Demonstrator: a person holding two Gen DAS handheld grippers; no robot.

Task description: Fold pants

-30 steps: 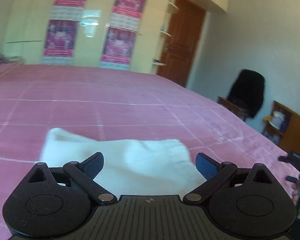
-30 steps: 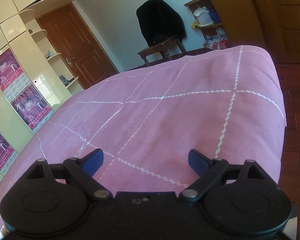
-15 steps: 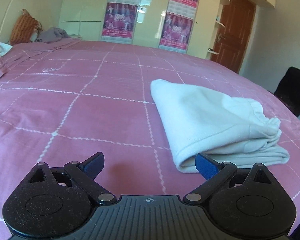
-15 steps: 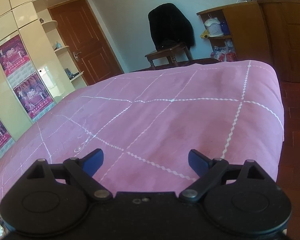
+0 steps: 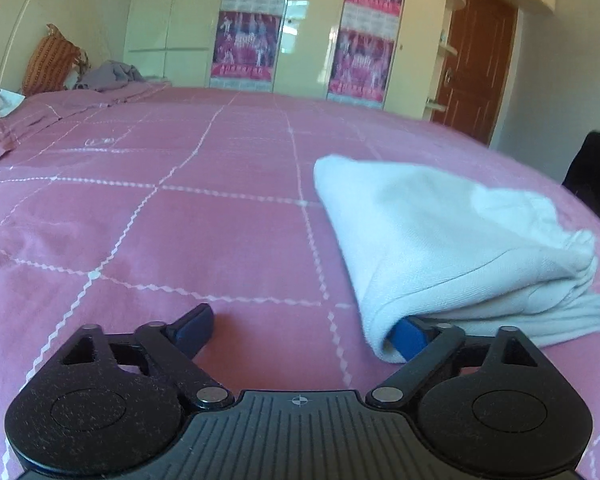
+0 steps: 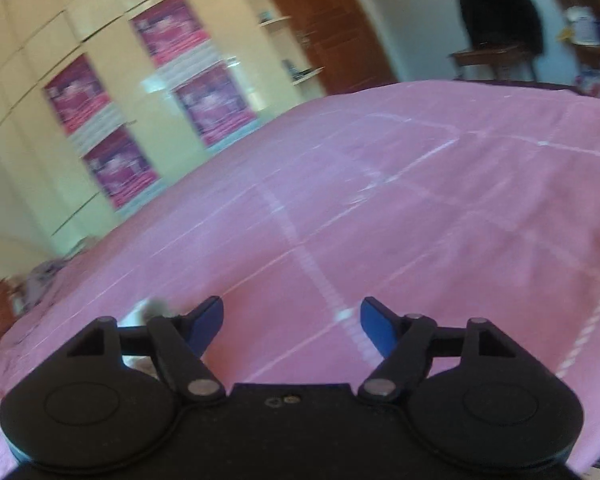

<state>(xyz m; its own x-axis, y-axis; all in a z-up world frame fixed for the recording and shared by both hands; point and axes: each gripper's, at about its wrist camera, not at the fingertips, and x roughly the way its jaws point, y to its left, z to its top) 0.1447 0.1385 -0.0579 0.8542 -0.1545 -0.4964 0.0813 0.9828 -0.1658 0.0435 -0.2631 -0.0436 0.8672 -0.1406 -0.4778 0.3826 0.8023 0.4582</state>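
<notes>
The white pants (image 5: 440,240) lie folded in a thick bundle on the pink checked bedspread (image 5: 180,232), at the right of the left wrist view. My left gripper (image 5: 304,332) sits low at their near left corner with its jaws closing. Its right finger (image 5: 410,338) is tucked under the corner's folded edge, and its left finger rests over bare bedspread, so no pad presses the cloth. In the blurred right wrist view, my right gripper (image 6: 292,322) hovers over the bedspread (image 6: 420,220), jaws closing with nothing between them. The pants cannot be made out there.
A cream wardrobe with pink posters (image 5: 360,40) and a brown door (image 5: 476,60) stand beyond the bed. Pillows and grey clothes (image 5: 108,76) lie at the far left. A chair with a black garment (image 6: 496,24) and a wooden shelf (image 6: 588,28) stand past the bed's end.
The left gripper dropped and closed in on the pants, and its right finger slid under their corner. The right gripper swung left towards the wardrobe and rolled. Both pairs of jaws have narrowed.
</notes>
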